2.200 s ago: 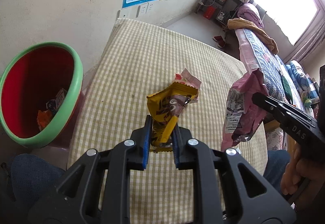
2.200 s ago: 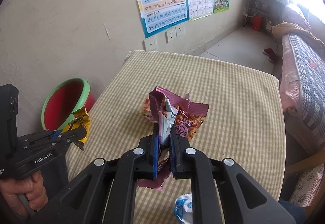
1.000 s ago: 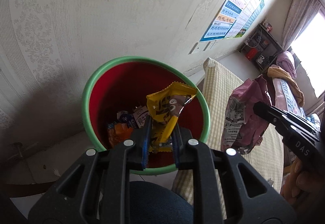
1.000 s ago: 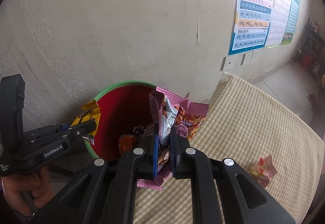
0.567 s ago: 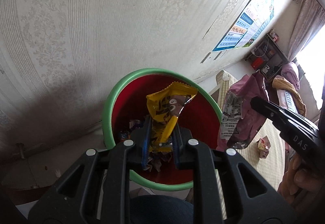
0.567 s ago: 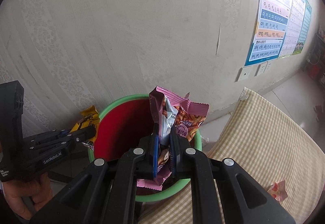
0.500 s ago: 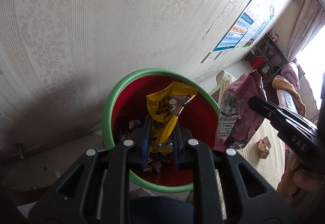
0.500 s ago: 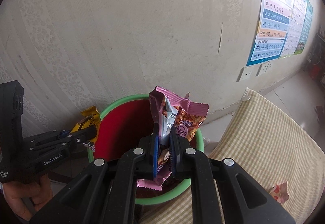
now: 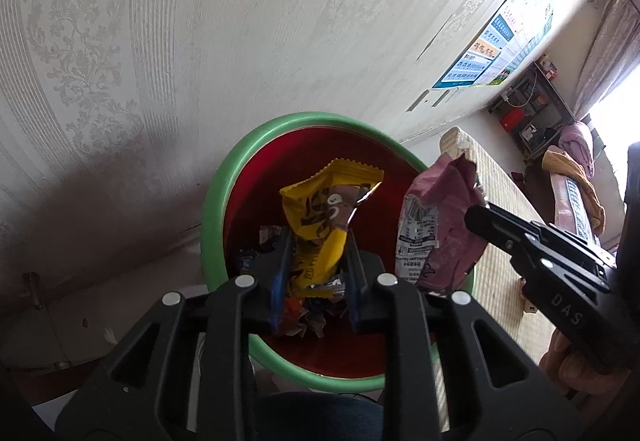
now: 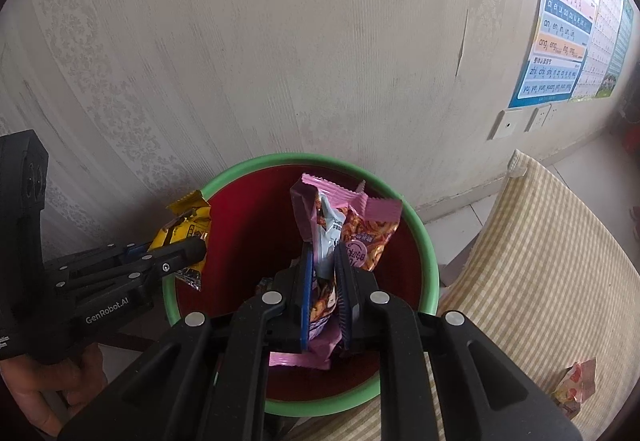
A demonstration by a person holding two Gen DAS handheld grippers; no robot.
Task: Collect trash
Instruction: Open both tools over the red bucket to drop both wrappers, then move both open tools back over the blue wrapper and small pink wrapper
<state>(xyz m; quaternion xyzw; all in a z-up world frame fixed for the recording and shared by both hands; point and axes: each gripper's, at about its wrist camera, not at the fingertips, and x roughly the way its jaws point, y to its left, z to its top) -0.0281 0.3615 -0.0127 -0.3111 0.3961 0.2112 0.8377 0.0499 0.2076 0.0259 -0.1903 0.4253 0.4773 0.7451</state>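
A red bin with a green rim (image 9: 212,217) stands by the wall, with several wrappers lying in its bottom. My left gripper (image 9: 316,261) hangs over the bin's mouth with its jaws opening. A yellow wrapper (image 9: 320,209) stands loose between the blue pads, with a thin gap on each side. My right gripper (image 10: 324,269) is over the same bin. Its jaws are starting to open, but the pads still touch a pink wrapper (image 10: 360,233). The right wrist view shows the left gripper (image 10: 192,247) and the yellow wrapper (image 10: 184,225) at the bin's left rim (image 10: 424,257).
A table with a checked cloth (image 10: 540,261) adjoins the bin on the right, and a small pink and white wrapper (image 10: 576,385) lies on it. A patterned wall rises close behind the bin, with posters (image 10: 568,41) further along. A hand (image 10: 52,389) grips the left tool.
Both grippers carried their wrappers from the table to over the bin and came down toward it. In the last half second both pairs of jaws widened, the left more than the right.
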